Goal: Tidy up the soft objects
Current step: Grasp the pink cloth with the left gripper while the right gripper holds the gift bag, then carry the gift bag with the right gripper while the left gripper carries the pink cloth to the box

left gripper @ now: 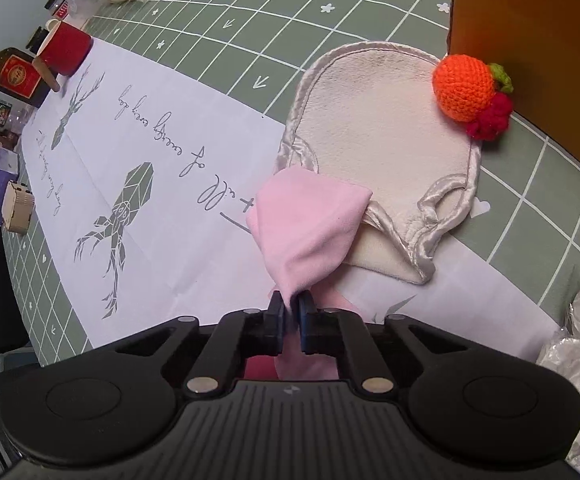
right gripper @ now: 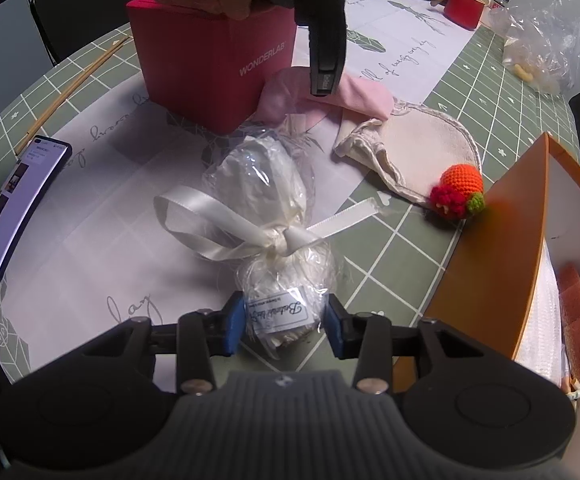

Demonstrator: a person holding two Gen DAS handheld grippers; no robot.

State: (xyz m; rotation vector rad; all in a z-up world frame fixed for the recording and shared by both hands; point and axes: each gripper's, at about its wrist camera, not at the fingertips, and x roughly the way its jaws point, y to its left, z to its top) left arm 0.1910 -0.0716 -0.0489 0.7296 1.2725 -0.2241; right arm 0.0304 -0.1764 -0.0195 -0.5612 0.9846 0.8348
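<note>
Pink cloth (left gripper: 310,224) sits pinched between the closed jaws of the left gripper (left gripper: 291,306), draped over the near edge of a cream mitt (left gripper: 378,128) on the table. Further right, the right gripper (right gripper: 286,322) straddles a cellophane-wrapped bundle (right gripper: 274,240) tied with white ribbon; whether its pads press it I cannot tell.

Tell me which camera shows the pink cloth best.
The left wrist view: the pink cloth fills the centre, pinched at its near edge by the shut left gripper and draped over the cream pouch. The right wrist view shows only a strip, partly behind the left gripper and the red box.
</note>
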